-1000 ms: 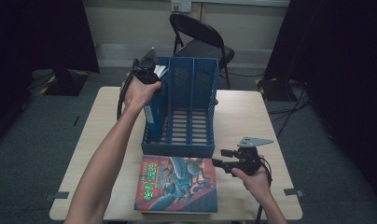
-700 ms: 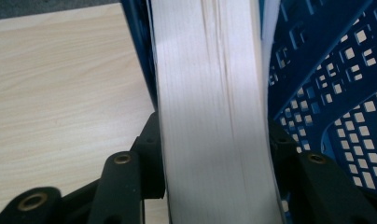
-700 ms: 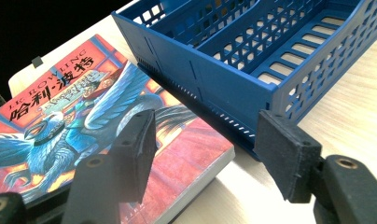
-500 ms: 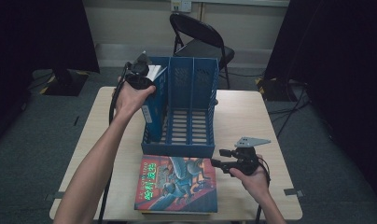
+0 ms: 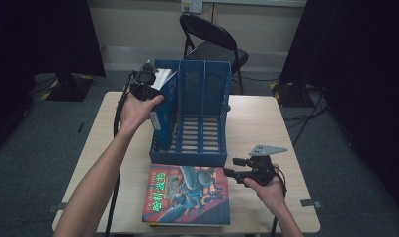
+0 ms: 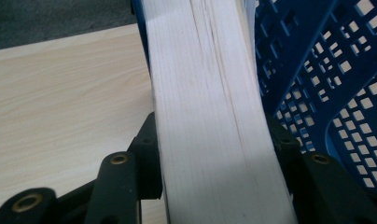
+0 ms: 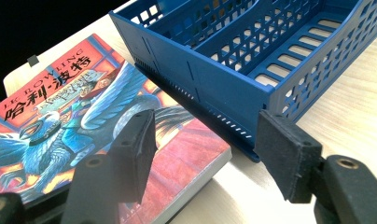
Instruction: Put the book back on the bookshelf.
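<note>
The blue book (image 5: 160, 106) stands upright in the rack's (image 5: 202, 148) left slot, at upper centre of the high view, its long axis vertical and its spine toward the camera. The left gripper (image 5: 150, 81) straddles its top corner. In the left gripper view the page block (image 6: 210, 116) runs up between the jaws, which have just been opening; whether the pads still press cannot be told, and the cover is cut off. A second book (image 5: 187, 195) lies flat before the rack. The right gripper (image 5: 232, 168) sits lower right, jaws apart and empty.
</note>
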`<state>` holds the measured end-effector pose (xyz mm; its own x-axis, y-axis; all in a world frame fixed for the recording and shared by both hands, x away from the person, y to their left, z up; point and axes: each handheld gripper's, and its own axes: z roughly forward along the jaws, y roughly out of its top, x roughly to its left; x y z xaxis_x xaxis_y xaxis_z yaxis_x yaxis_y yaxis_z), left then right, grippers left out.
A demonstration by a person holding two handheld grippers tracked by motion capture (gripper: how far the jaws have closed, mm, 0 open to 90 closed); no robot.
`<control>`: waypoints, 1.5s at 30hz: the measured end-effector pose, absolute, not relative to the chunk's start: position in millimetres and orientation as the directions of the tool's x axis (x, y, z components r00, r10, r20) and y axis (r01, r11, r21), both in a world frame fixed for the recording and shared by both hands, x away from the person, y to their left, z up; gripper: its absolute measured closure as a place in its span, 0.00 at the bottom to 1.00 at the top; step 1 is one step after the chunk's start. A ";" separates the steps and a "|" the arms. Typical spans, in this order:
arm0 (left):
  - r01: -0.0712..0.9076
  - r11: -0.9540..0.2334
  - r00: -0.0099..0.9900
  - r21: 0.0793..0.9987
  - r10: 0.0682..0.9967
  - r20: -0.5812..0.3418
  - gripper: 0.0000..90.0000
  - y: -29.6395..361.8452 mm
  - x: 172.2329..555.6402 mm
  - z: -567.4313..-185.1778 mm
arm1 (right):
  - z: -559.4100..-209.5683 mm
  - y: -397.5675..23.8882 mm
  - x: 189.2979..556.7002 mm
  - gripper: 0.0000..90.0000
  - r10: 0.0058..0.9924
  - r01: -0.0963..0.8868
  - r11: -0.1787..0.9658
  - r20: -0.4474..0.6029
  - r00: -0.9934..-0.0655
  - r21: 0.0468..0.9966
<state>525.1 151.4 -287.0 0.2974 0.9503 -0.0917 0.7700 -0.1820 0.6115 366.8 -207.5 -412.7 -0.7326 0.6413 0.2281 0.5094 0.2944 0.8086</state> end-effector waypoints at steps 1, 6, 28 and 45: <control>0.767 -0.180 0.301 0.615 0.948 -0.098 0.56 152.5 524.0 -287.3 | -412.6 -207.2 366.7 0.43 0.642 0.510 0.294 0.229 -0.732 0.808; 0.773 -0.210 0.320 0.598 0.944 -0.082 0.52 153.0 514.2 -289.4 | -413.5 -207.0 367.1 0.42 0.642 0.513 0.295 0.230 -0.731 0.806; 0.672 -0.284 0.482 0.684 0.869 -0.114 0.55 180.1 460.2 -320.2 | -417.7 -197.0 365.7 0.42 0.635 0.514 0.318 0.223 -0.740 0.797; 0.612 -0.300 0.592 0.732 0.787 -0.172 0.60 182.6 412.9 -354.9 | -423.3 -188.7 364.6 0.45 0.635 0.516 0.358 0.202 -0.746 0.778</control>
<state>412.9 182.6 -354.9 0.5918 0.7875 -0.1722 0.6117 -0.2995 0.7322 364.6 -188.7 -423.3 -0.7456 0.6350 0.2022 0.5159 0.3578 0.7784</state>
